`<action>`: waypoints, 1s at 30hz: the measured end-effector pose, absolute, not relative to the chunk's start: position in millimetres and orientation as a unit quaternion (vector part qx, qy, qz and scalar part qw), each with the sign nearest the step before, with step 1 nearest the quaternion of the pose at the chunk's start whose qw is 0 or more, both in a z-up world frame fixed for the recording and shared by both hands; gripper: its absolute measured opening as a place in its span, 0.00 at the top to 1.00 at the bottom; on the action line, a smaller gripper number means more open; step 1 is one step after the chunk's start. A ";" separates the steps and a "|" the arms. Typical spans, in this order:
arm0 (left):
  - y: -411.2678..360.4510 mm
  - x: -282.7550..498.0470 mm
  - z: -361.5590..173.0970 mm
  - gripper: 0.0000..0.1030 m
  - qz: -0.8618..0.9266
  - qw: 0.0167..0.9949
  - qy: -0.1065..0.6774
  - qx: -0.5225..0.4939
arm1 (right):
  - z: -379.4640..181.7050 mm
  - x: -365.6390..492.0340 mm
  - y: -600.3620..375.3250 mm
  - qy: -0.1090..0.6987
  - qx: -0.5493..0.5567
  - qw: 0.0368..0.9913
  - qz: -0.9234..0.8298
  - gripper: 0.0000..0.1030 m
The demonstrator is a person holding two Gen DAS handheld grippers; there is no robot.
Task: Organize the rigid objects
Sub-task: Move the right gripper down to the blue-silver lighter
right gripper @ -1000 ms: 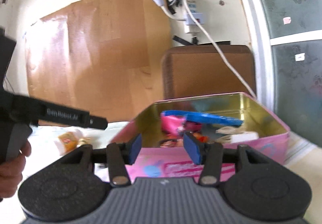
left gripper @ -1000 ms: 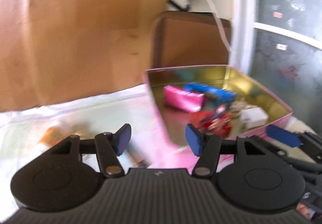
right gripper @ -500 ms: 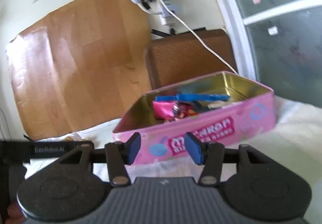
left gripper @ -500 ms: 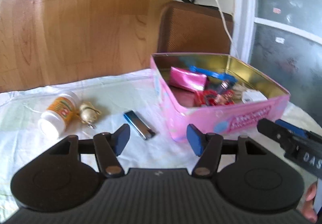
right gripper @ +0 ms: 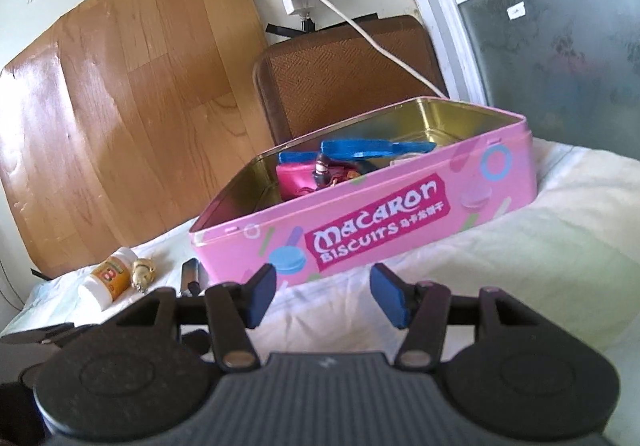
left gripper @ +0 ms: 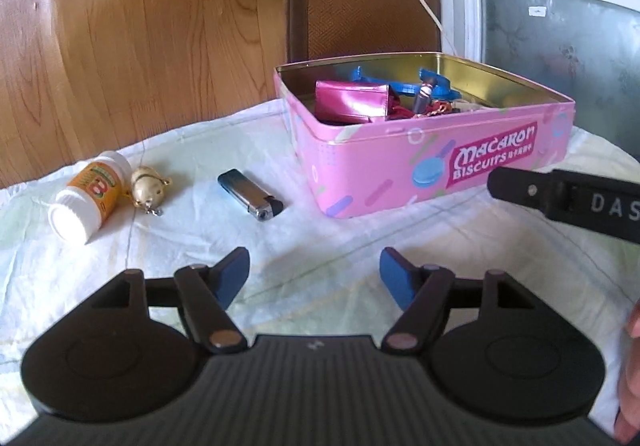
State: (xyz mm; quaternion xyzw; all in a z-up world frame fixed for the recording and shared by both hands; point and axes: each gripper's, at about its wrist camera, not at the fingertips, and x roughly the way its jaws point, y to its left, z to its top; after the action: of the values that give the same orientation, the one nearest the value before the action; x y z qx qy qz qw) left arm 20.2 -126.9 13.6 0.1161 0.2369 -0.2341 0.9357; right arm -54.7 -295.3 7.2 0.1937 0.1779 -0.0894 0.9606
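A pink biscuit tin [left gripper: 404, 169] stands open on the white cloth, holding a pink pouch [left gripper: 350, 101], a blue plastic piece and other small items. Left of it lie a blue and silver lighter [left gripper: 250, 194], a gold trinket [left gripper: 147, 185] and a white pill bottle [left gripper: 90, 195] on its side. My left gripper [left gripper: 314, 274] is open and empty, above the cloth in front of the lighter. My right gripper [right gripper: 322, 296] is open and empty, just in front of the tin [right gripper: 360, 230]. The bottle [right gripper: 108, 278], trinket [right gripper: 142, 272] and lighter [right gripper: 191, 274] show in the right wrist view.
A brown chair back [left gripper: 360, 9] stands behind the table, with a white cable [right gripper: 360, 29] hanging over it. A wood panel [left gripper: 140, 25] leans on the wall at the left. A frosted glass door [left gripper: 560, 5] is at the right. The right gripper's body [left gripper: 568, 201] reaches in from the right.
Both grippers have pulled back and away from the tin. The left view now shows the lighter, trinket and bottle clearly. Both grippers stay open and empty.
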 end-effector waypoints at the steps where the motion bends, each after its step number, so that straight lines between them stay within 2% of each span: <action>1: -127.9 19.6 13.5 0.28 -0.233 0.936 0.236 0.119 | 6.7 -53.8 -294.5 0.181 0.192 0.961 -0.086 0.48; 30: -105.6 23.2 15.3 0.24 -0.231 0.935 0.256 0.082 | 7.2 -46.3 -276.3 0.202 0.134 0.967 -0.081 0.47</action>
State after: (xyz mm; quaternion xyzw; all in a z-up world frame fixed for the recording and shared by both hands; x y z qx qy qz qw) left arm 23.2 -105.6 15.3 0.0825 0.2558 -0.2314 0.9350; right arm -46.3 -276.3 7.2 0.1343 0.2022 -0.0810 0.9667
